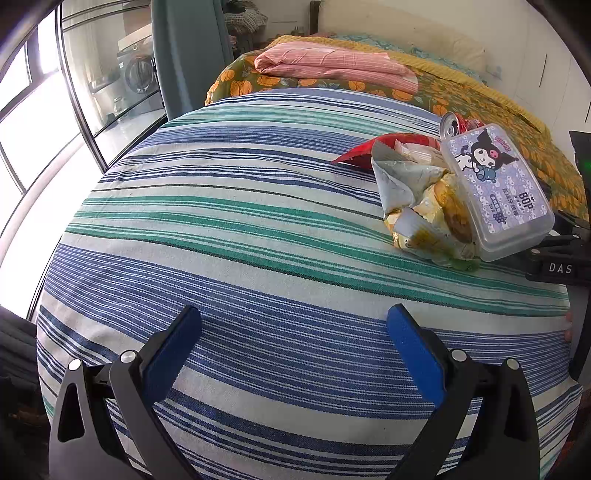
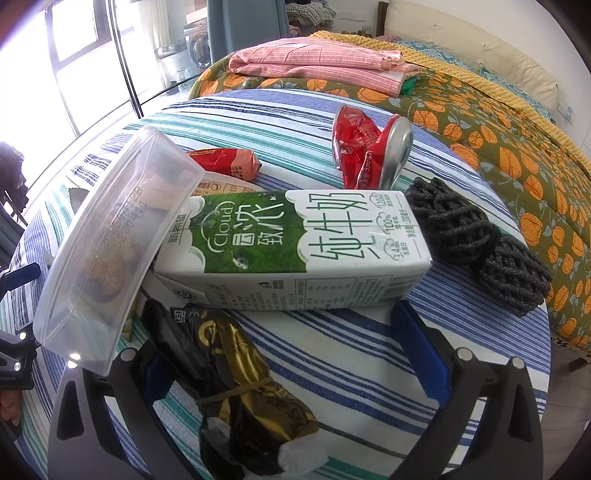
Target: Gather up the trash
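Note:
Trash lies on a striped bedsheet. In the right wrist view a white and green milk carton lies on its side ahead of my right gripper, which is open. A black and gold wrapper lies between its fingers, untouched by the right pad. A clear plastic box leans at the left, a crushed red can and black foam netting lie beyond. My left gripper is open and empty over bare sheet. The box, a yellow wrapper and a red wrapper lie to its far right.
A folded pink cloth rests on an orange-flowered quilt at the back. A cream headboard is at the far right. Windows and a glass door stand at the left. A small red packet lies behind the carton.

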`<state>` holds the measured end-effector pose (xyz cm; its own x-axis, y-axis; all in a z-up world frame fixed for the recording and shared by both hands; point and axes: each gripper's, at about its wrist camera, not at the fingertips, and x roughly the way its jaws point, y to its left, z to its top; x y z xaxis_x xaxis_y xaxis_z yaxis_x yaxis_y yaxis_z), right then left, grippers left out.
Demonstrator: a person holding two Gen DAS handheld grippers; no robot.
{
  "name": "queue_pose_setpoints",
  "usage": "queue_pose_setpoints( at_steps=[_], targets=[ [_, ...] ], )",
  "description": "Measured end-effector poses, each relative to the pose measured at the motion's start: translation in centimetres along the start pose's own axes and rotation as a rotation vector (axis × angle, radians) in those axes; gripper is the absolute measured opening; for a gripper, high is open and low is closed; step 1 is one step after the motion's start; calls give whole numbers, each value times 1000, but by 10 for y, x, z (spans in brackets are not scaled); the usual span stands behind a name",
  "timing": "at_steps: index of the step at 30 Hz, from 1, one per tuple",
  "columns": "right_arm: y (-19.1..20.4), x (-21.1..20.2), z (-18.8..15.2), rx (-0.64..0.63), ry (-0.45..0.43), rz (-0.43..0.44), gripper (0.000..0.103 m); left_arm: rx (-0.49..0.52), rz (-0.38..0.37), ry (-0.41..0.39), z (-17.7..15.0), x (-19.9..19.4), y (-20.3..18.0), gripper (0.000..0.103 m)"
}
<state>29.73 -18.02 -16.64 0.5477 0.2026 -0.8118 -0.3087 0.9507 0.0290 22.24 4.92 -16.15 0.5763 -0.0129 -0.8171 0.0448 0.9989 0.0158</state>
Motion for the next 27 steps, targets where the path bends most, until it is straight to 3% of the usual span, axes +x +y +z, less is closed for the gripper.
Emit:
queue_pose_setpoints(
  at_steps=[10,13,21,25,27],
  targets=[
    [8,-19,-23,-115,95,76,99,0,0,0,0,0,0,99],
    [7,-24,-29,-107,128,64,99,0,0,0,0,0,0,99],
    [11,-18,-28,-80,52,52,99,0,0,-1,0,-1,1,99],
    [12,-15,-16,-75,121,45,98,0,0,-1,0,-1,1,99],
    [12,-24,-15,-81,88,31,97,0,0,-1,-1,-1,1,99]
  ],
)
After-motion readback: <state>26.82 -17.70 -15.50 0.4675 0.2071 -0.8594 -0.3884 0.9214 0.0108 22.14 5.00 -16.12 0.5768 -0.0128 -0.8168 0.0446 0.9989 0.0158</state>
